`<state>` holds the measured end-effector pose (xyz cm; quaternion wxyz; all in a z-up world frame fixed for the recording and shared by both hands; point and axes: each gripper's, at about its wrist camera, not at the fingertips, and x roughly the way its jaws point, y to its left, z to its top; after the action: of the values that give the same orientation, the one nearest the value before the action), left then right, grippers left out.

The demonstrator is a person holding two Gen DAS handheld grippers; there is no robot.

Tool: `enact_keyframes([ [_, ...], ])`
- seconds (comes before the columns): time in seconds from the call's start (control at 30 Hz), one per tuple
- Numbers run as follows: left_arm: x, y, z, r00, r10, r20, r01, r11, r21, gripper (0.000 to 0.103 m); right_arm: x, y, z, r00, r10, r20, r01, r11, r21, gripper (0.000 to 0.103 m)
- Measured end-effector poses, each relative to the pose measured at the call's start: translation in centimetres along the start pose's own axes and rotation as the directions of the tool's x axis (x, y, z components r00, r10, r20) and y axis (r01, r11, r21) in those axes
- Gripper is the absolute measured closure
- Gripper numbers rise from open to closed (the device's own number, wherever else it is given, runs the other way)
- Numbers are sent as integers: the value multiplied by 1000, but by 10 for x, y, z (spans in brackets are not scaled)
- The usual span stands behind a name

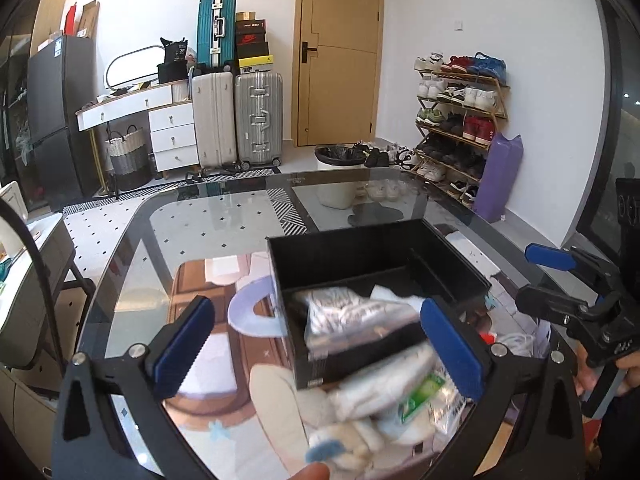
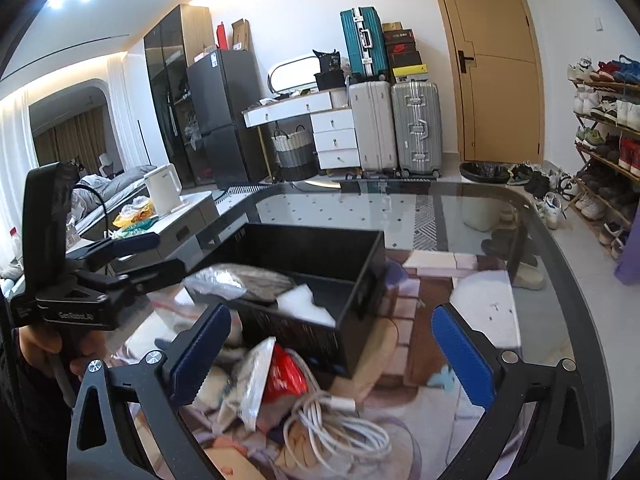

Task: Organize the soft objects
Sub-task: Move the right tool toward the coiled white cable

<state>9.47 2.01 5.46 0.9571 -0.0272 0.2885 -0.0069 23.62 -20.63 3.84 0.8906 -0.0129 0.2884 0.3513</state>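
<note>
Black plastic box [image 1: 376,264] sits on the glass table [image 1: 192,224], ahead of my left gripper [image 1: 320,344], whose blue pads stand wide apart and grip nothing. Inside it lie a crinkled silvery-clear bag [image 1: 344,312] and a white soft piece [image 1: 390,294]. More white bagged soft goods [image 1: 384,396] lie between my left fingers. My right gripper [image 2: 332,352] is equally spread and empty; a red-and-clear packet [image 2: 276,372] and coiled white cable [image 2: 340,432] lie between its fingers.

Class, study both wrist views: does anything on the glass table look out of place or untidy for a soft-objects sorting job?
Yes. A coiled white cable lies loose among the bagged soft items in front of the black box, and it is not soft goods. A silvery packet sticks up over the box's rim rather than lying inside.
</note>
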Motion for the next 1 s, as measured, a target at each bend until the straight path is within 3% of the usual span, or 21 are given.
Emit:
enact_keyframes([
  [0.53, -33, 6, -34, 1000, -15, -19, 14, 999, -39, 0, -13, 0, -29, 995, -33, -91, 30, 999, -31, 1],
  [1.0, -31, -4, -43, 997, -38, -64, 41, 999, 31, 0, -1, -2, -39, 985, -39, -168, 31, 998, -51, 1],
])
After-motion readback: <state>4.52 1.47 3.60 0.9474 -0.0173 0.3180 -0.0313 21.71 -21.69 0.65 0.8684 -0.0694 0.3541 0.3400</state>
